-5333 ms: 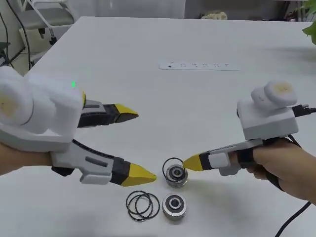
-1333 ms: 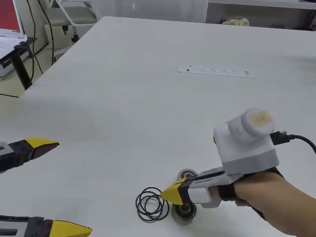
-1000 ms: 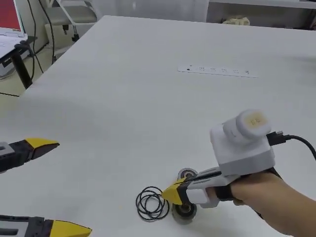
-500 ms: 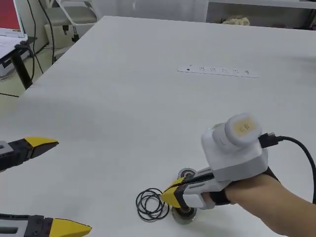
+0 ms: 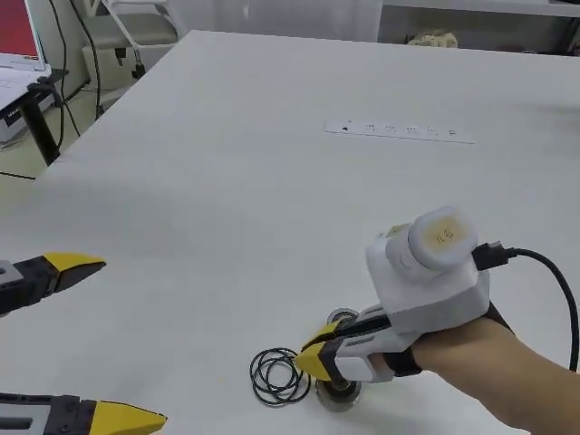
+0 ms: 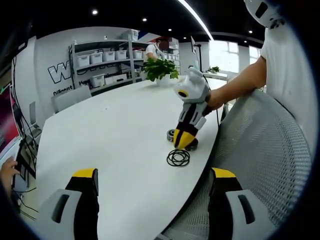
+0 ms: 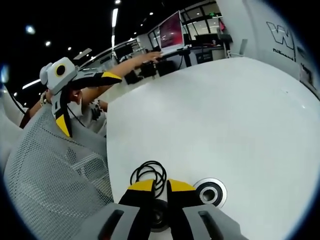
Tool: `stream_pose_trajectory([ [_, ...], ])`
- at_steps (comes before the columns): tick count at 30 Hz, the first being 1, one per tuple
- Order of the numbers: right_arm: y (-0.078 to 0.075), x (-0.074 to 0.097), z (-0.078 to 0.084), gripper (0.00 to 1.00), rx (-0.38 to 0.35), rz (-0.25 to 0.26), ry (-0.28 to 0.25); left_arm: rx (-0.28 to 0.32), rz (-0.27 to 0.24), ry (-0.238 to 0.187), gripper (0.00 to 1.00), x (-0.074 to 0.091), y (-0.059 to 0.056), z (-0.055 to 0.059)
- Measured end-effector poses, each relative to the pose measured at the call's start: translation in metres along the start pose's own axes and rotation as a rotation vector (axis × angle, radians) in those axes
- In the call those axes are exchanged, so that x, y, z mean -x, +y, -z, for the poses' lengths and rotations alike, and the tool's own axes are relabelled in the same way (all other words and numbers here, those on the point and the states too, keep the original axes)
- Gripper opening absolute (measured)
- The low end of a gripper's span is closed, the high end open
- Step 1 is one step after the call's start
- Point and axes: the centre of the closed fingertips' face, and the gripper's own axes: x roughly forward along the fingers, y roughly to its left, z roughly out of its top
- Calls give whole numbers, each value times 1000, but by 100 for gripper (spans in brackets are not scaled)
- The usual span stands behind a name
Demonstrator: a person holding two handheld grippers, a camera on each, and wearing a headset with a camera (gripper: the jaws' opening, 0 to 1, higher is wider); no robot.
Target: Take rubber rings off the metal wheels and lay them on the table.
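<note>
Two metal wheels stand near the table's front edge: the far wheel and the near wheel. The near one is partly under my right gripper. Its yellow jaws are closed together at that wheel's rim, pinching its black rubber ring. A loose pile of several black rubber rings lies on the table just left of the wheels. My left gripper is open wide and holds nothing, well to the left of the pile.
A white power strip lies flat at the middle of the white table. A chair and a desk with a laptop stand beyond the table's left edge. A cable trails from the right gripper.
Over the last second the right gripper has rolled and shifted slightly left at the near wheel. Since 5.3 s ago the left gripper has drawn back to the left, and the ring pile has grown.
</note>
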Motion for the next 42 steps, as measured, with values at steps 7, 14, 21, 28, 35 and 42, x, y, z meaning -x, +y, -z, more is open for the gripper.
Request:
stream_pose_trajectory([
  [7,-3,6,-7,8,0,11,-29,1,4,-4,89,-2,-1,0],
  [14,-7,17,-19,12,45,47,-58,2,16,-7,89,-5,-4,-1],
  [21,-11,29,-29,21,76,68,-86,2,26,-20,89,-9,-5,-5],
  [28,-13,49,-44,31,103,83,-134,2,43,-34,90,-11,-8,-8],
  [35,-15,71,-56,45,146,99,-160,-6,59,-33,90,-13,-11,-11],
  [42,-16,96,-57,52,162,91,-186,-7,59,-38,90,-12,-11,-12],
])
